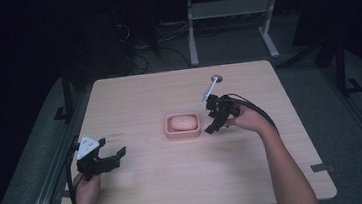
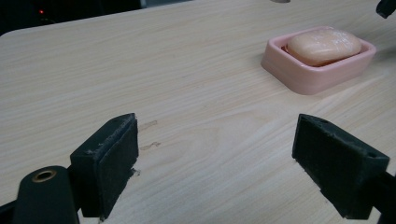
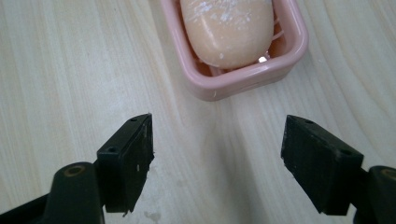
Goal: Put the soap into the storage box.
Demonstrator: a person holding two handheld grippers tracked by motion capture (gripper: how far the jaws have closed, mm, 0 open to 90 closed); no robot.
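Here a pink soap dish (image 1: 183, 126) sits near the middle of the pale wooden surface (image 1: 176, 183), and a peach-coloured bar of soap (image 1: 183, 122) lies inside it, filling most of the tray. The right gripper (image 1: 215, 114) hovers just beside the dish on its right side, its fingers (image 3: 126, 163) spread wide and holding nothing, with the dish's near rim just ahead of them. The left gripper (image 1: 105, 157) is well apart at the near left, its fingers (image 2: 107, 163) likewise wide open and empty above bare wood.
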